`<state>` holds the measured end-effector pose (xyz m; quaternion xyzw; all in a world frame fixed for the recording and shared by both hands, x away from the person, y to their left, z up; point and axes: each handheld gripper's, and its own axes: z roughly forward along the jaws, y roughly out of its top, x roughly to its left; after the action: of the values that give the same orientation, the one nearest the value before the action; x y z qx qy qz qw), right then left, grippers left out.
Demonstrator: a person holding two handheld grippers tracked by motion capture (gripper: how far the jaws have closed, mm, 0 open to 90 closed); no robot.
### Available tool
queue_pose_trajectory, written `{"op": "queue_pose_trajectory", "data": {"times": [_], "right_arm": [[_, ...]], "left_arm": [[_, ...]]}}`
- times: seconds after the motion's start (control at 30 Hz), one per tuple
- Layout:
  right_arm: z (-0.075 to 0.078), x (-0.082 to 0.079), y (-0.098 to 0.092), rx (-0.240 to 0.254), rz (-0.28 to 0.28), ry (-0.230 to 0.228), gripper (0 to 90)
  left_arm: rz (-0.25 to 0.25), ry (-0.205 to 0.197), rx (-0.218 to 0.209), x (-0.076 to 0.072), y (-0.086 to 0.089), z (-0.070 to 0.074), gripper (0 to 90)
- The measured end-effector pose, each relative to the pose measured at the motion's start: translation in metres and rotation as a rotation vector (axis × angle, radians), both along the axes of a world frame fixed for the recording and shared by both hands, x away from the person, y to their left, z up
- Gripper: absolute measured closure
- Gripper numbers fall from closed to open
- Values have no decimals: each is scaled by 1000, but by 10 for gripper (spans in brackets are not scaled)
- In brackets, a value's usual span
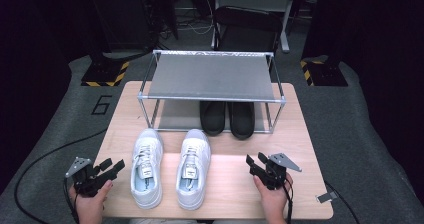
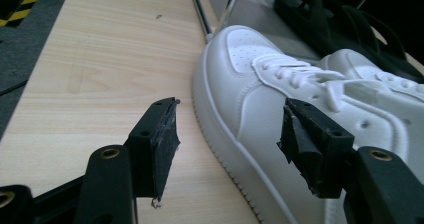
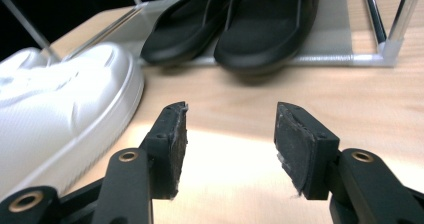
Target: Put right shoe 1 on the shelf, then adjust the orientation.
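**Approach to the white sneakers, nothing gripped yet**

Step in hand, as judged: closing in on the pair of white sneakers, probably for shelving on the rack behind.

- Left gripper (image 1: 111,169) at lower left of the high view, just off the table's left edge, beside the left sneaker (image 1: 146,167). Jaws spread, nothing between the pads. In the left gripper view the sneaker's outer sidewall (image 2: 260,114) partly framed by the jaws, right jaw overlapping it in the picture; contact not apparent.
- Right gripper (image 1: 256,162) at lower right of centre, over bare table (image 1: 230,184), apart from the right sneaker (image 1: 193,168). Jaws released, empty; bare wood between the pads (image 3: 167,146) in the right gripper view, sneaker at the frame's left edge.
- Sneakers side by side, centre-low in the high view, toes pointing up-frame toward the rack.

Next move, as judged: bring each gripper in over a shoe's collar or sidewall, then clamp; wide opening needed, smooth upper likely to slip under a shallow pinch.

Materials and shapes:
- Sneakers: smooth white leather-like upper, perforated toe box, flat laces, ribbed rubber sole edge.
- Rack (image 1: 145,98): thin metal tube frame, grey mesh-like top shelf, bare.
- Black sandals (image 1: 227,118): matte, rounded foam-like soles, thong straps, on the lower shelf, upper centre.
- Table: pale wood grain, matte, glare patch near the right gripper.
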<state>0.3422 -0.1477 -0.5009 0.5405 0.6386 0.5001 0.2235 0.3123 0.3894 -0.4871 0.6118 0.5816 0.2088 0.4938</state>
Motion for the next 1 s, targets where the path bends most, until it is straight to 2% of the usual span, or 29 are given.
{"op": "queue_pose_trajectory", "data": {"times": [0.07,0.2,0.3,0.37,0.5,0.67,0.73,0.87,0.93,1.0], "right_arm": [[-1,-9,-2,-10,15,5,466],[1,-15,-8,17,45,32,453],[1,-13,-10,6,55,30,453],[-1,-11,-13,5,57,21,456],[-3,-12,-16,30,61,18,461],[0,-18,-16,-2,59,-2,453],[3,-22,-15,-20,57,-14,440],[3,-25,-14,-13,49,-16,426],[3,-24,-15,-19,45,-20,425],[2,-24,-14,-22,41,-23,425]], "left_arm": [[-13,8,-8,1,-3,1,385],[-33,24,9,0,-8,5,373],[-35,22,23,0,-10,8,374],[-55,43,35,0,-11,11,375],[-65,30,53,-1,-17,14,396],[-76,30,84,-5,-23,20,416],[-68,23,71,-7,-22,24,392],[-73,1,51,-11,-23,33,386],[-100,4,44,-12,-26,37,389],[-115,4,55,-14,-30,40,397]]}}
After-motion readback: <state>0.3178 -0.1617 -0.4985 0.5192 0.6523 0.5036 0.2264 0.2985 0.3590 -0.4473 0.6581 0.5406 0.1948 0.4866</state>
